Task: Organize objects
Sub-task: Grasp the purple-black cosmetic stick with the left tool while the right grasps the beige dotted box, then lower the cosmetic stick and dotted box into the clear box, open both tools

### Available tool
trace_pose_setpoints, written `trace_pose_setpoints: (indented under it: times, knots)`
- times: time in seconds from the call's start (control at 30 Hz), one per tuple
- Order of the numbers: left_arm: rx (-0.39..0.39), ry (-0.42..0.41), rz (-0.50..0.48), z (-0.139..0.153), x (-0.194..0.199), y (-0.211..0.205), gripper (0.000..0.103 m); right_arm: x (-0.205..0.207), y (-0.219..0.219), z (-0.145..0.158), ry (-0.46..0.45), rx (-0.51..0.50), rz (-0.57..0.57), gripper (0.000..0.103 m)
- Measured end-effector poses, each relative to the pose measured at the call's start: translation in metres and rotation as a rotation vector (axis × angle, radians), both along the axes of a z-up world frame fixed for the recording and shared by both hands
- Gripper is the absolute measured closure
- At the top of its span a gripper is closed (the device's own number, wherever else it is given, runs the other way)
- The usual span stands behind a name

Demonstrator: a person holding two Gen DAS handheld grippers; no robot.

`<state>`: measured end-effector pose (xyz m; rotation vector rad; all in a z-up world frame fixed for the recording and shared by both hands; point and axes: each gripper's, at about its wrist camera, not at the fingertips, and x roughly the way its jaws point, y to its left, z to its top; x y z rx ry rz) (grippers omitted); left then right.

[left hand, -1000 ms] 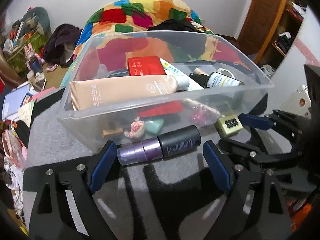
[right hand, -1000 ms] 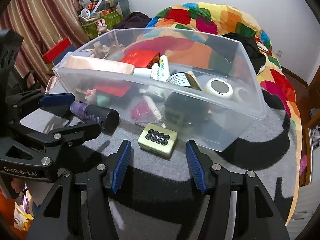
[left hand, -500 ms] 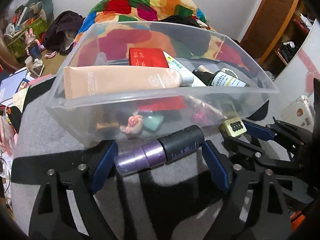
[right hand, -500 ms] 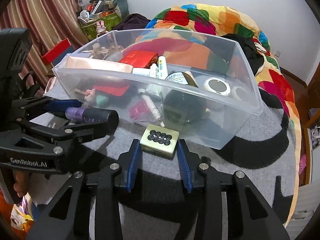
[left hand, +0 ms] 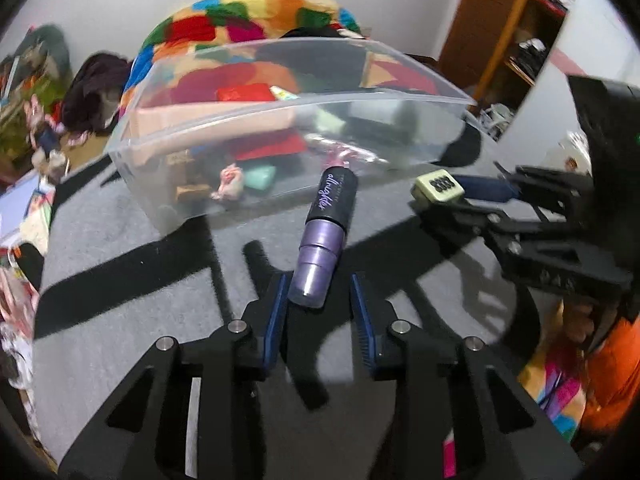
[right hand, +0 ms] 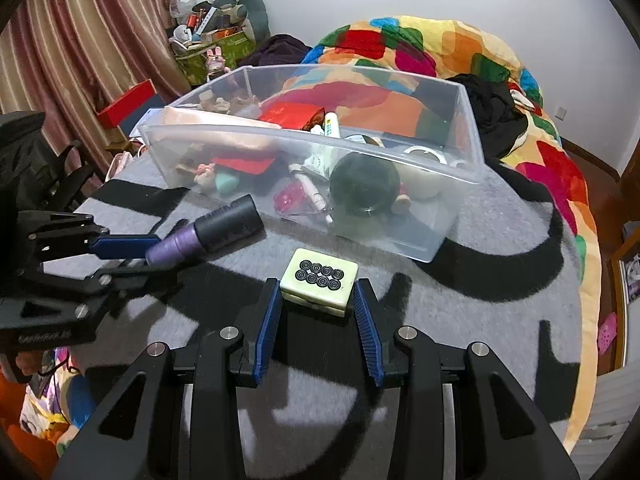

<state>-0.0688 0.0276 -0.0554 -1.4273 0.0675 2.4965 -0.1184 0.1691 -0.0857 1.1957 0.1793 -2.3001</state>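
Left gripper (left hand: 319,294): jaws just closed onto purple bottle (left hand: 323,239) by its base, cap pointing at clear bin (right hand: 468,128), likely for dropping in; right gripper (right hand: 316,304): clamped on mahjong tile (right hand: 319,284), lifted off grey blanket (right hand: 460,320) just before bin

A big quilt (right hand: 420,48) with patches of red, yellow, green and orange lies heaped at the far side. A black cloth (right hand: 496,112) sits on it at the right. At the far left hang striped curtains (right hand: 80,52). Near them stands a green box (right hand: 216,50) stuffed with toys, with a small bunny toy (right hand: 216,60) in front. A red box (right hand: 128,102) sits near the curtains. A gray and black blanket (right hand: 460,300) covers the near part.
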Motion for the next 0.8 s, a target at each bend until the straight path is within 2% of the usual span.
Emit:
trace_pose_setpoints:
  times: [0.1,0.17,0.2,0.37,0.4,0.47,0.5,0.53,0.57,0.67,0.8]
  knots:
    - [-0.029,0.046,-0.005,0.010,0.000,0.002,0.064,0.005,0.003,0.006,0.017,-0.004,-0.003,0.069]
    - [-0.027,0.064,-0.001,0.013,-0.007,0.003,0.047,0.006,0.005,0.010,0.028,-0.011,-0.006,0.069]
    - [-0.032,0.072,-0.003,0.012,-0.014,0.003,0.044,0.008,0.005,0.012,0.033,-0.015,-0.008,0.069]
    - [-0.043,0.029,-0.012,-0.004,-0.043,0.011,0.042,0.011,0.008,0.021,0.052,-0.040,-0.009,0.069]
    - [-0.041,0.012,-0.007,-0.009,-0.049,0.012,0.043,0.011,0.009,0.022,0.055,-0.043,-0.009,0.069]
    - [-0.029,-0.018,0.000,-0.017,-0.056,0.011,0.061,0.012,0.009,0.025,0.062,-0.052,-0.011,0.069]
    - [-0.027,0.000,0.003,-0.014,-0.056,0.010,0.065,0.012,0.009,0.026,0.065,-0.056,-0.011,0.069]
    - [-0.007,0.003,-0.002,-0.012,-0.054,0.009,0.075,0.012,0.010,0.028,0.070,-0.063,-0.012,0.069]
    - [0.008,0.004,-0.006,-0.011,-0.052,0.008,0.078,0.011,0.011,0.029,0.072,-0.068,-0.012,0.069]
    - [0.004,0.028,0.006,-0.010,-0.043,0.006,0.078,0.010,0.012,0.034,0.077,-0.088,-0.018,0.069]
    - [0.036,0.072,0.026,-0.001,-0.026,-0.001,0.078,0.008,0.011,0.040,0.087,-0.115,-0.021,0.069]
